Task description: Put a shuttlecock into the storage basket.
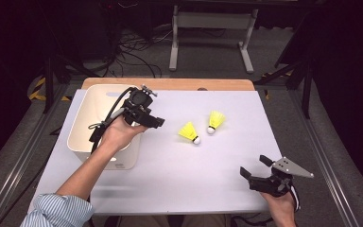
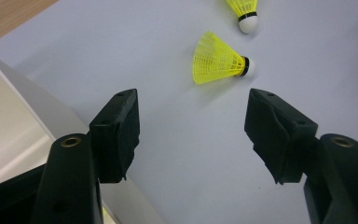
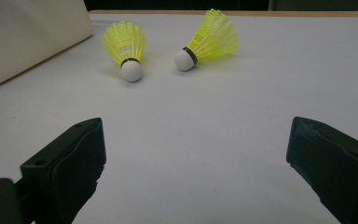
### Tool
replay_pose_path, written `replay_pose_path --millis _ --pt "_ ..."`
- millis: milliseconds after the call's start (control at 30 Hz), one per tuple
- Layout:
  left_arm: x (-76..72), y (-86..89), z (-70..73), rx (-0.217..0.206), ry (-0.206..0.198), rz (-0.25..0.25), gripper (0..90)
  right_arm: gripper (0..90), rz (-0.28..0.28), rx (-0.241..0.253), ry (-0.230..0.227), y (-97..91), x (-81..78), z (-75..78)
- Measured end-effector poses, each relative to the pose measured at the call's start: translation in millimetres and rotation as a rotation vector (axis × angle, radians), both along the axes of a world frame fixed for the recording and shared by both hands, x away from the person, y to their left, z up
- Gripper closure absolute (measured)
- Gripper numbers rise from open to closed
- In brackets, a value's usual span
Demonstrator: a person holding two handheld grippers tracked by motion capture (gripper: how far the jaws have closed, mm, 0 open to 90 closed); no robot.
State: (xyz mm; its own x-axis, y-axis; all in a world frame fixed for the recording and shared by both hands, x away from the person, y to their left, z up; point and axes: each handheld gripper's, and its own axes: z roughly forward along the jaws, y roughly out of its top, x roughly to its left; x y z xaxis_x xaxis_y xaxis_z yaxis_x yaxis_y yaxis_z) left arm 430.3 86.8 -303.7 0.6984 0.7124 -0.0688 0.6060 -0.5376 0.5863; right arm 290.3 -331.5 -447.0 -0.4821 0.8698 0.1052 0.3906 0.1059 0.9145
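Note:
Two yellow shuttlecocks with white cork tips lie on the pale mat. One (image 1: 189, 132) (image 2: 216, 60) (image 3: 125, 44) is nearer the bin, the other (image 1: 216, 121) (image 2: 244, 11) (image 3: 212, 37) sits just right of it. My left gripper (image 1: 157, 122) (image 2: 193, 135) is open and empty. It hovers over the bin's right edge, with its jaws pointing toward the nearer shuttlecock. Close to the front right edge of the mat, my right gripper (image 1: 254, 165) (image 3: 196, 154) stands wide open. Nothing is between its jaws, and both shuttlecocks lie well ahead of it.
A white rectangular bin (image 1: 123, 158) (image 2: 9, 116) (image 3: 28, 32) stands at the left of the mat (image 1: 184, 175). A strip of the wooden table (image 1: 170, 83) shows behind the mat. Beyond it on the floor are cables and a metal stand (image 1: 212, 28).

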Motion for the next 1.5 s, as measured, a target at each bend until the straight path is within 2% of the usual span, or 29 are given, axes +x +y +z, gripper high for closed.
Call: replay_pose_path --millis 467,600,833,1233,1333,1500 --pt "-3.3 1.0 -7.3 -0.001 0.010 -0.002 36.3 3.7 -0.028 0.005 0.000 -2.7 0.5 0.8" --pt "-5.0 0.6 -8.4 -0.011 0.007 -0.004 36.3 3.6 -0.023 0.002 -0.002 -1.3 0.7 1.8" --pt "-7.2 -4.6 -14.9 -0.008 0.016 -0.021 36.3 4.7 -0.005 -0.018 0.022 3.9 2.7 4.1" --pt "-7.3 -7.6 -24.1 0.003 0.020 -0.023 35.9 13.3 0.079 -0.063 0.074 22.2 10.3 8.9" --pt "-6.8 -7.3 -26.1 0.002 0.022 -0.018 35.8 21.3 0.118 -0.088 0.094 34.4 18.4 15.3" --pt "-5.4 -8.7 -27.8 0.011 0.026 -0.016 36.2 28.5 0.149 -0.101 0.118 48.6 30.5 19.4"
